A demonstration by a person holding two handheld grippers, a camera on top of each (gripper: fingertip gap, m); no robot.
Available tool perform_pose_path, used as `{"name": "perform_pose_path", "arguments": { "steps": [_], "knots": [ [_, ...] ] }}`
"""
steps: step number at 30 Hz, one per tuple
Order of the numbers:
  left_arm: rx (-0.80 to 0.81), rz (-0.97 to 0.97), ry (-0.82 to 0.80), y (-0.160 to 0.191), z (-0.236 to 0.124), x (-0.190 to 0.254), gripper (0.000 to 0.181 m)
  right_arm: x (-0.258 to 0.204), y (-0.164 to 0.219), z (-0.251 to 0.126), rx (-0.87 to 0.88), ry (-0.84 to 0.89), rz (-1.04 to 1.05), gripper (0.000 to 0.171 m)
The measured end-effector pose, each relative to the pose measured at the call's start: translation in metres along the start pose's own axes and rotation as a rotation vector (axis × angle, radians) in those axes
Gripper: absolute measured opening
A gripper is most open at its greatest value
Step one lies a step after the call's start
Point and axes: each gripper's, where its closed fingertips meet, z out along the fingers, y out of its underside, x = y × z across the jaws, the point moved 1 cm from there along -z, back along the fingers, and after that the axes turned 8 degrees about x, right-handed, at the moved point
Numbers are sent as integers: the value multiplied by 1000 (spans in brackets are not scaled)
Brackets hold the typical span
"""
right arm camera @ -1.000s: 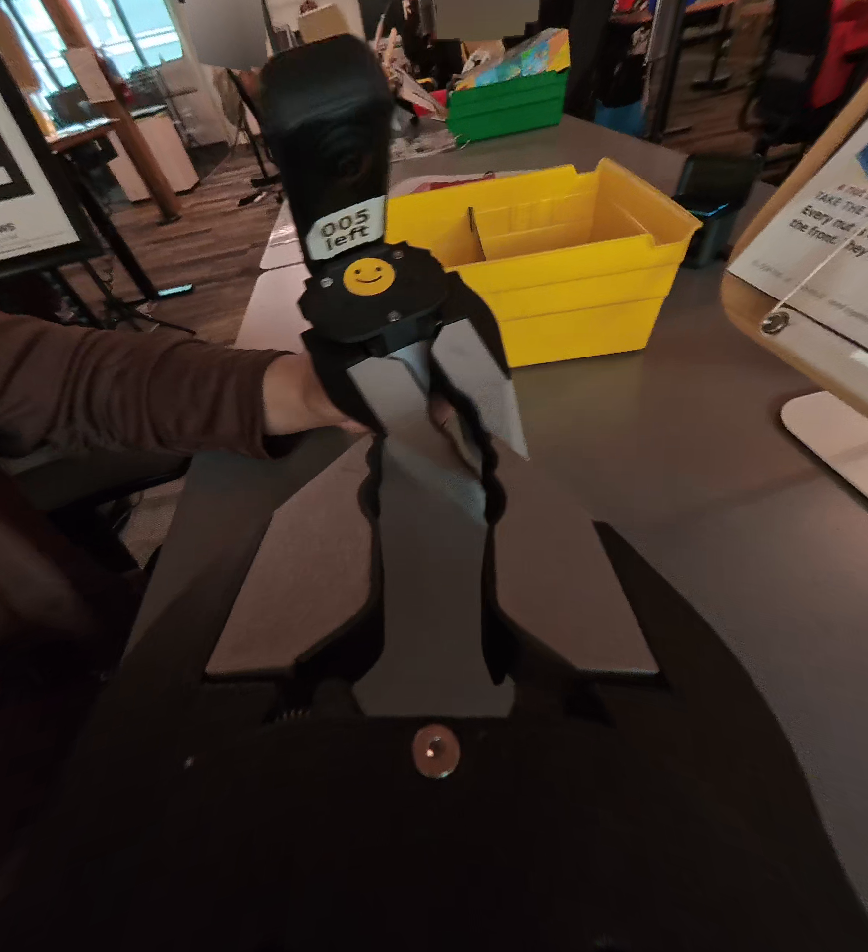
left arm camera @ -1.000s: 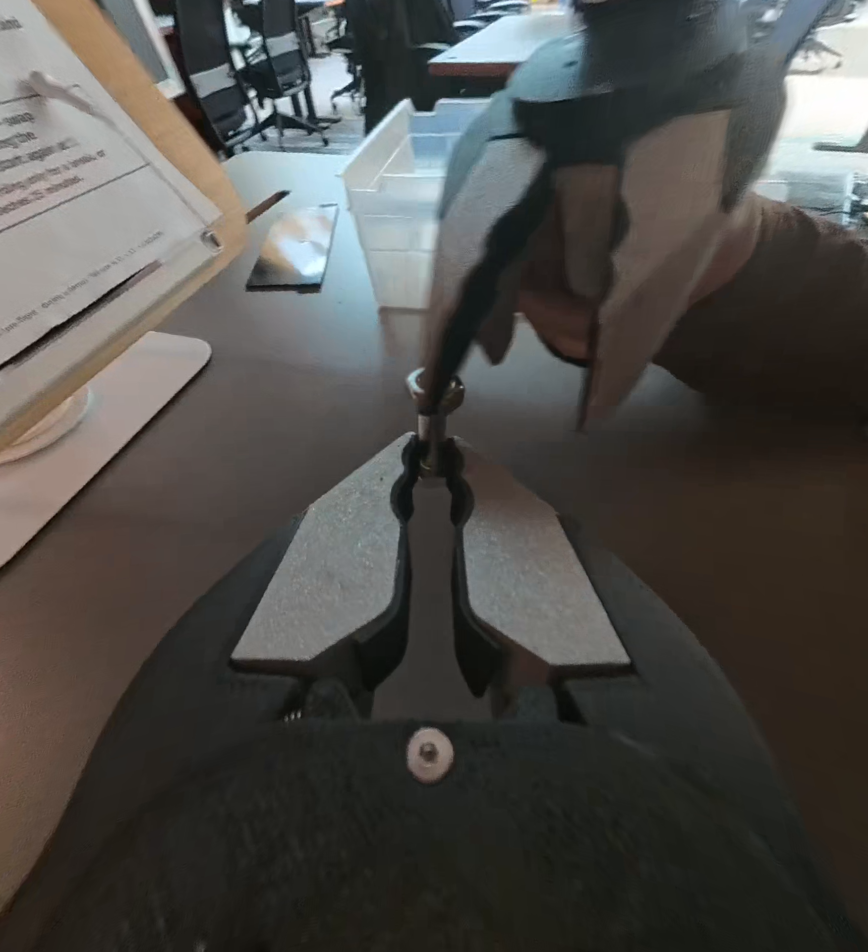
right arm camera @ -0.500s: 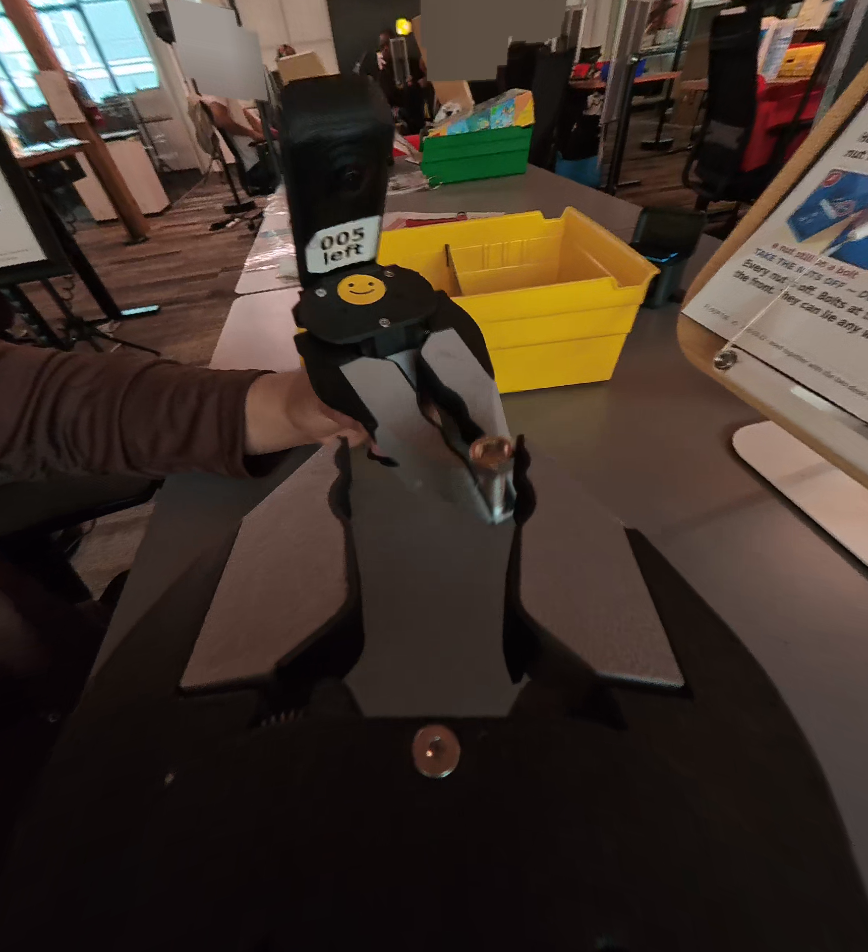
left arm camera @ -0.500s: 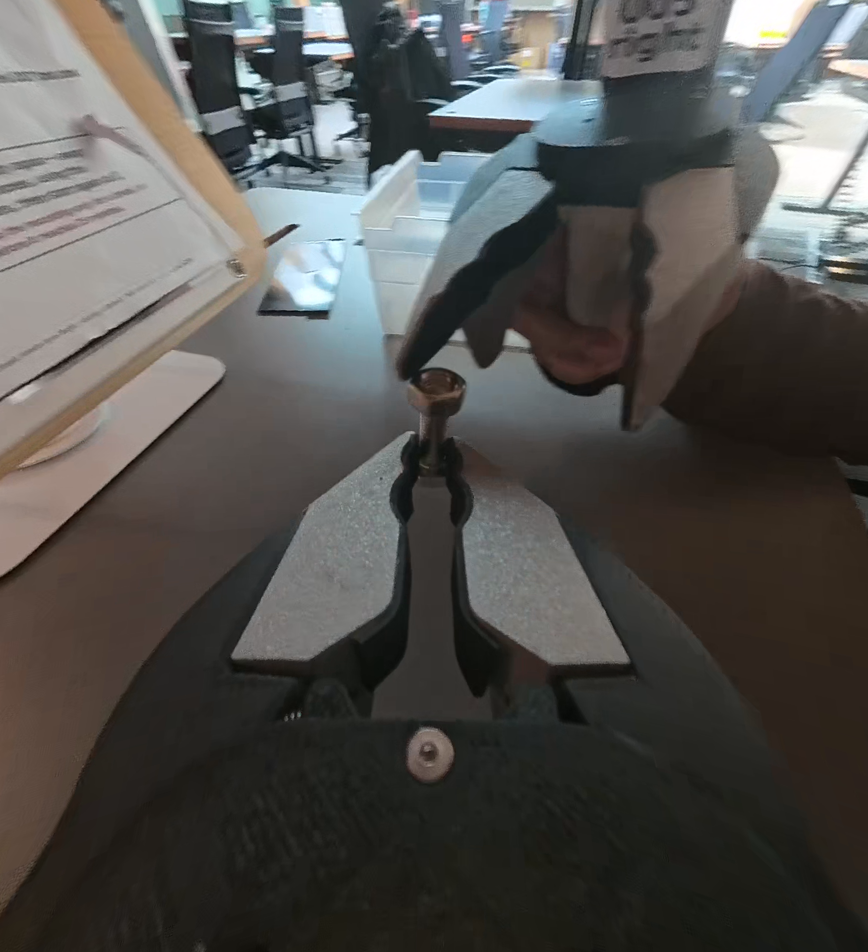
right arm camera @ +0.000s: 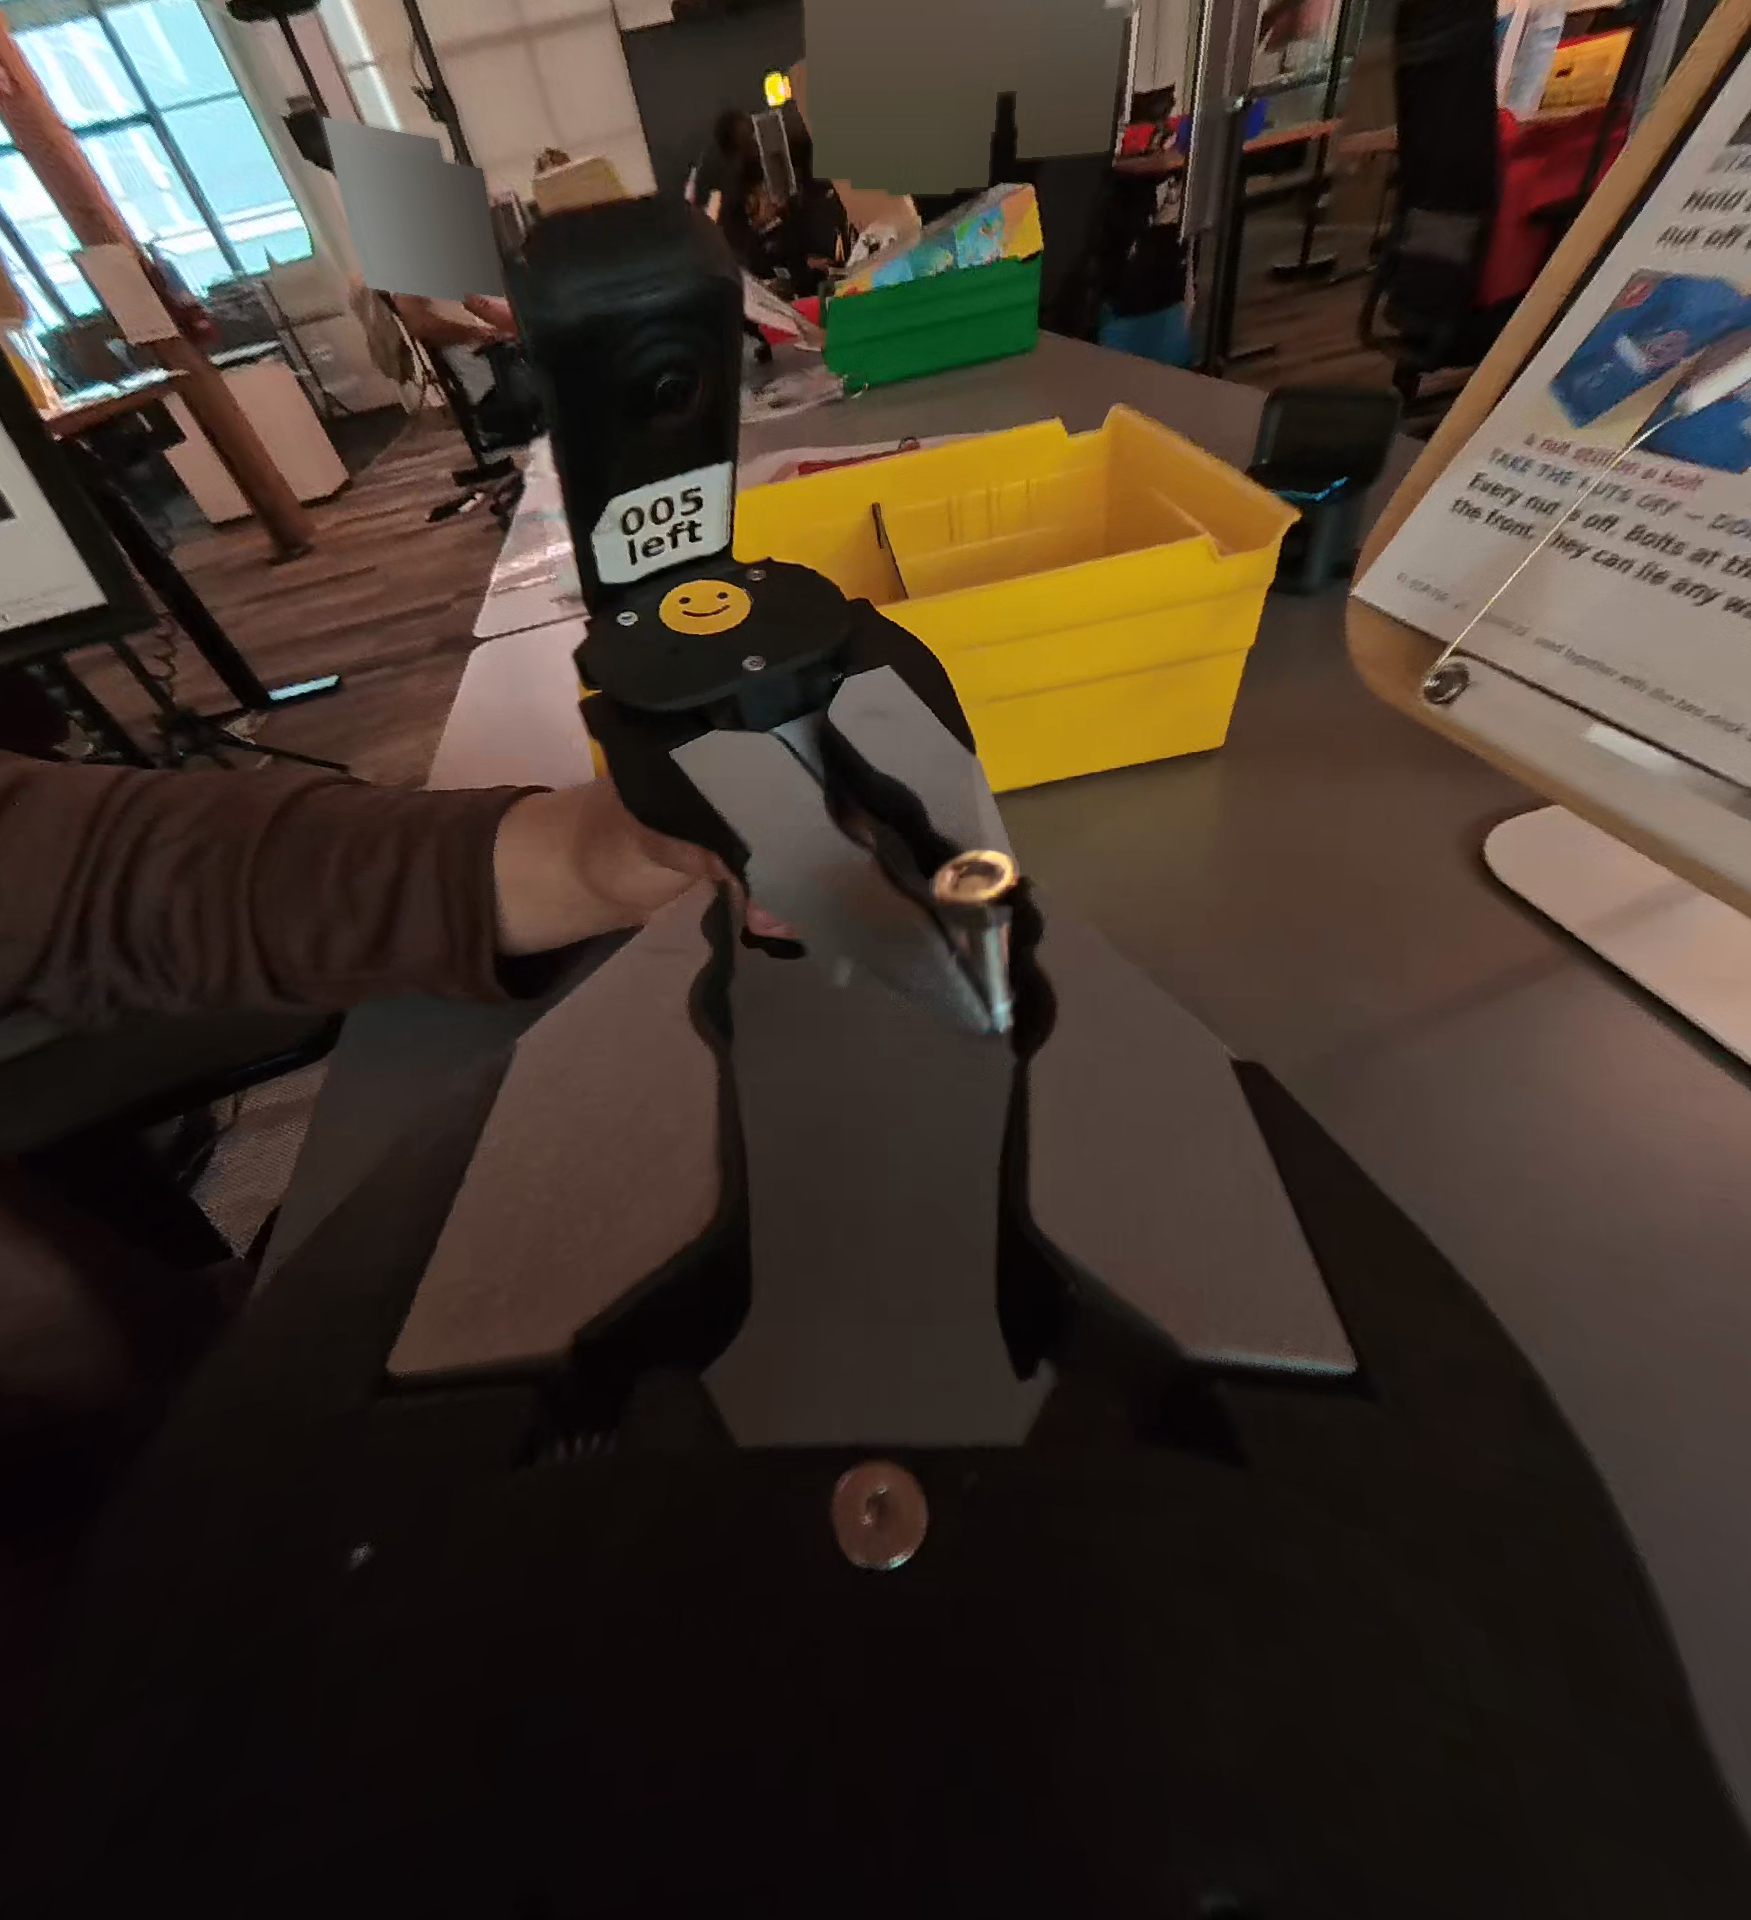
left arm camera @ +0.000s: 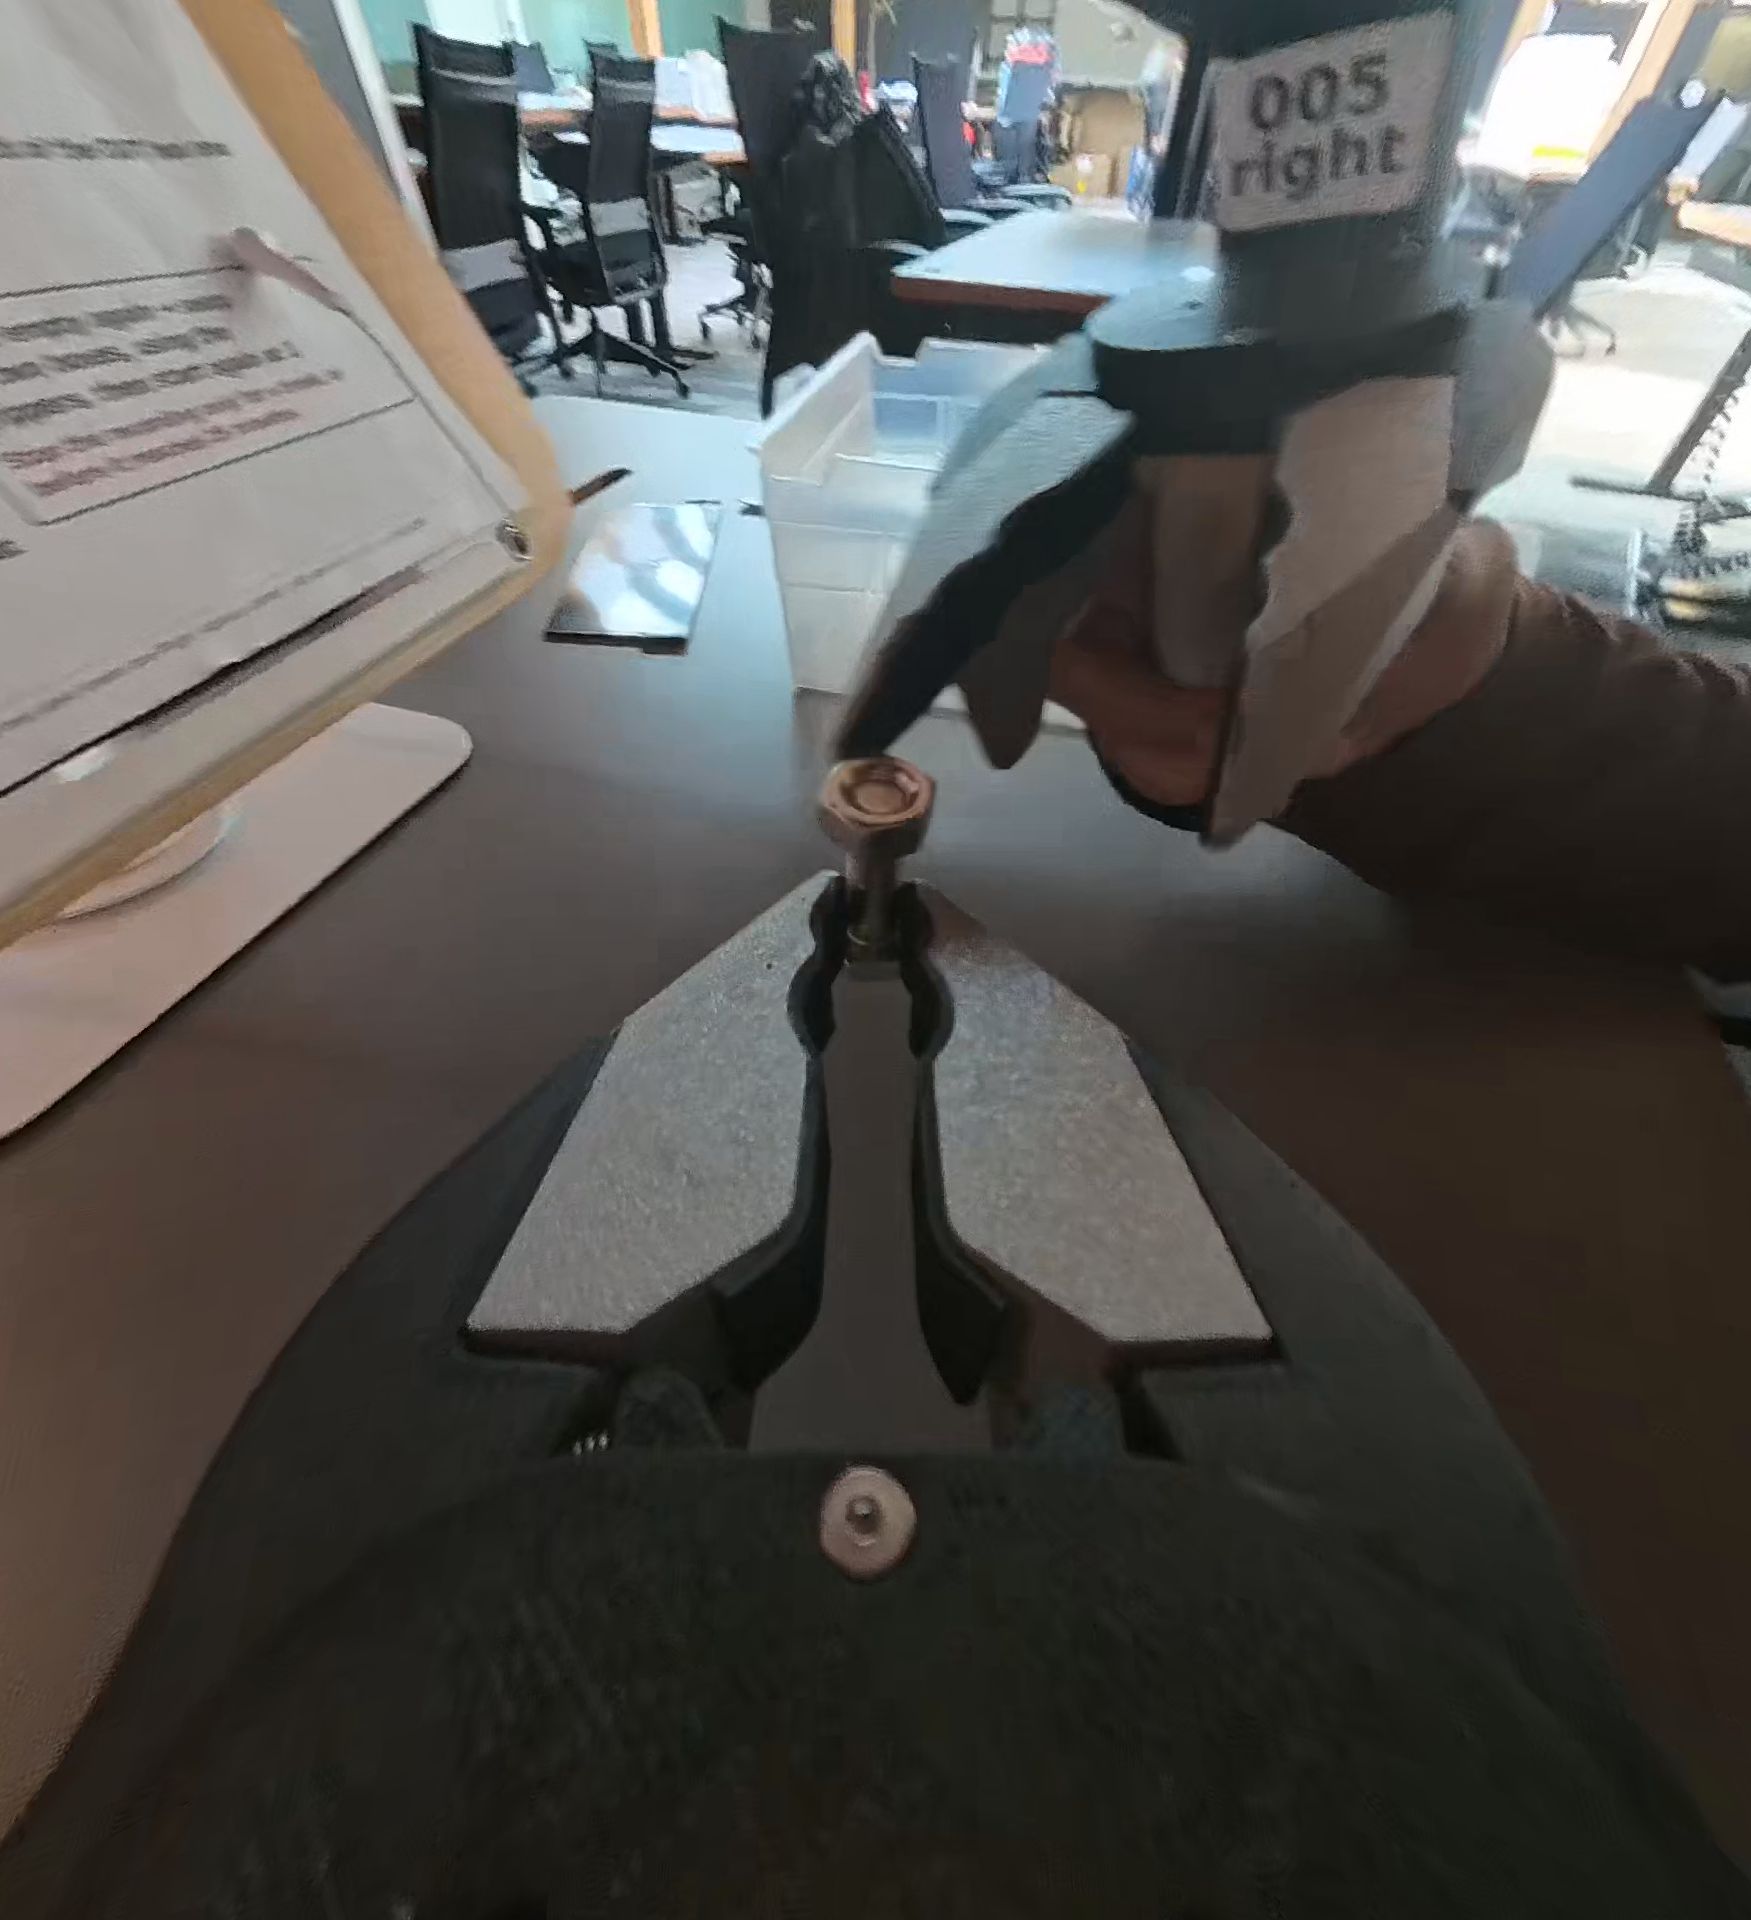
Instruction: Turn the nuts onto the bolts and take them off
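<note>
My left gripper (left arm camera: pixel 871 906) is shut on the lower end of a steel bolt (left arm camera: pixel 872 902) and holds it upright above the dark table (left arm camera: pixel 1370 1039). A hex nut (left arm camera: pixel 876 805) sits at the top of the bolt. My right gripper (right arm camera: pixel 871 930) is open and empty. In the left wrist view the right gripper (left arm camera: pixel 1037 779) hangs just behind and above the nut, one dark fingertip (left arm camera: pixel 855 740) right over it. In the right wrist view the bolt (right arm camera: pixel 985 961) with the nut (right arm camera: pixel 975 878) stands just inside my right-hand finger (right arm camera: pixel 1032 935).
A yellow bin (right arm camera: pixel 1058 623) stands behind the left gripper, a green bin (right arm camera: pixel 923 322) farther back. A white bin (left arm camera: pixel 840 499) and a flat black plate (left arm camera: pixel 642 566) lie beyond the bolt. An instruction board on a white stand (left arm camera: pixel 175 436) also shows at the right (right arm camera: pixel 1629 499). There is about 4 cm between the tips of the two grippers.
The right gripper was closed around the nut a second ago. It has opened, let go of the nut and drawn back a little. The left gripper still holds the bolt.
</note>
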Motion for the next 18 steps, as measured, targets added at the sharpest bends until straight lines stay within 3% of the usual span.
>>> {"name": "perform_pose_path", "arguments": {
  "steps": [1,2,6,7,9,12,13,14,18],
  "knots": [
    [11,-16,-22,-1,-3,-6,8,-4,-4,-4,23,-36,-2,29],
    [15,-30,-27,-2,-5,-9,8,-8,-10,-7,60,-67,7,23],
    [-1,-8,43,3,1,5,8,13,-9,-7,74,54,27,55],
    [-8,7,55,3,4,11,8,14,-3,-3,49,56,33,56],
    [-14,13,40,4,6,11,8,3,8,3,-8,-8,37,45],
    [-6,-27,-29,4,0,-7,8,8,9,2,-28,39,-13,45],
    [-11,-37,-60,5,-4,-15,8,5,7,0,-21,16,-14,25],
    [-15,-45,-65,6,-6,-18,8,4,3,-1,6,0,2,23],
    [13,-82,34,3,-2,-3,8,19,6,2,30,76,57,54]
  ]
}}
